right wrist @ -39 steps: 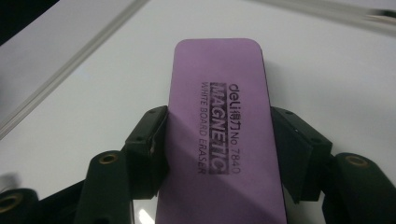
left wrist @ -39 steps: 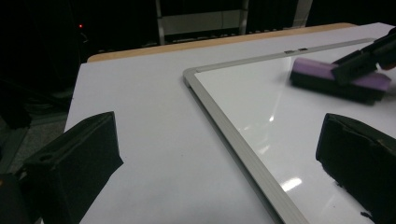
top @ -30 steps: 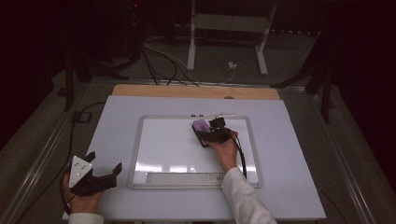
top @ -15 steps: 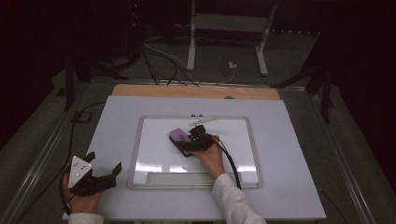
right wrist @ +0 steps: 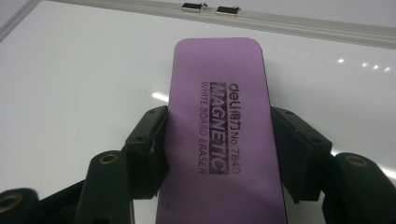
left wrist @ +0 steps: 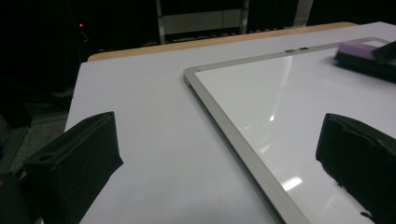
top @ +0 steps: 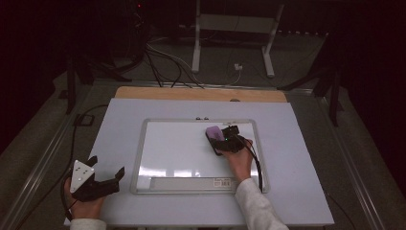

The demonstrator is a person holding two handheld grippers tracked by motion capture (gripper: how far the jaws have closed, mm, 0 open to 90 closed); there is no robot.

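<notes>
Dark floor, cables and a metal stand lie behind the pale tabletop [top: 297,143], on which a framed whiteboard [top: 182,153] lies flat; the purple eraser [right wrist: 219,126] sits on the board's upper right part, near its top edge, face up with its printed label readable; it looks light, with a stiff flat body and probably a soft felt underside, so it should slide easily on the glossy board; its long straight sides are the sensible place to grip, near the middle; the right gripper [right wrist: 219,140] does just that, its jaws partly closed with a pad pressed on either long side; the left gripper [top: 103,175] rests near the tabletop's front left corner, off the board, jaws spread wide with nothing between them.
</notes>
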